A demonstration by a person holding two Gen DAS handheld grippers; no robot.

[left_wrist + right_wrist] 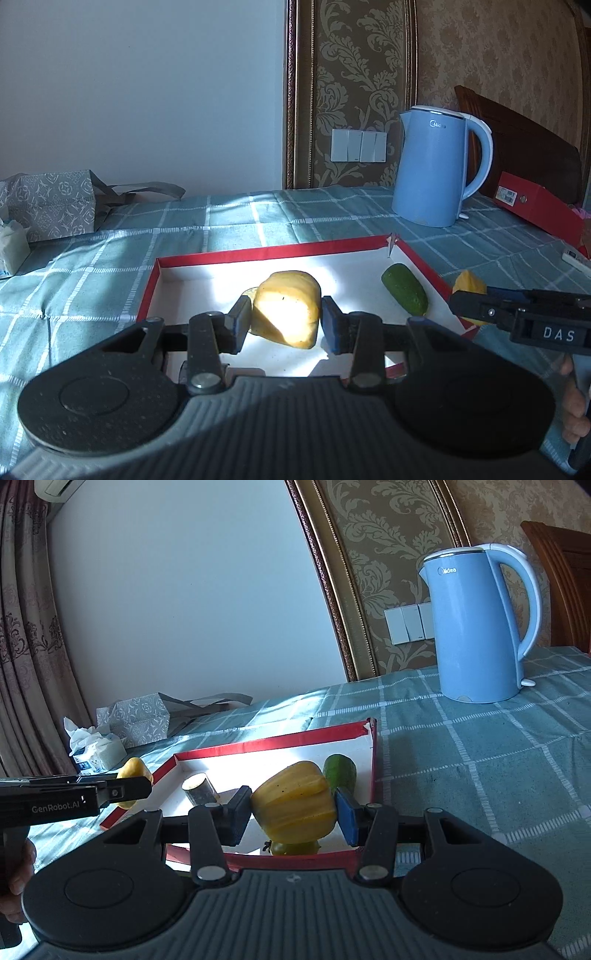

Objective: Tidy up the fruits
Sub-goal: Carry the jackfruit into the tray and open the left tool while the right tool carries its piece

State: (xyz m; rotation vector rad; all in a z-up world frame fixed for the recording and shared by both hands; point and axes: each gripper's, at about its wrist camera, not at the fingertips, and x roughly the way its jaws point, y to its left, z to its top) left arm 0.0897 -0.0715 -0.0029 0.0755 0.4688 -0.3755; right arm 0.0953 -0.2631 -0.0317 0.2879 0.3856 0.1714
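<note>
My left gripper [282,314] is shut on a pale yellow fruit [286,308], held over the near left part of a white box with a red rim [258,254]. In the right wrist view the same gripper [137,788] and its fruit [133,770] hang by the box's left rim [280,740]. My right gripper [293,805] is shut on a yellow bell pepper [291,801] above the box's near right side. A green cucumber [340,771] [404,293] lies in the far right corner. A dark cylinder with a pale top [199,790] stands inside at the left.
A blue kettle [432,166] stands on the checked teal cloth [110,258] behind the box to the right. A grey patterned bag [51,203] and a tissue pack [98,751] sit at the far left. A red carton [535,206] lies at the far right.
</note>
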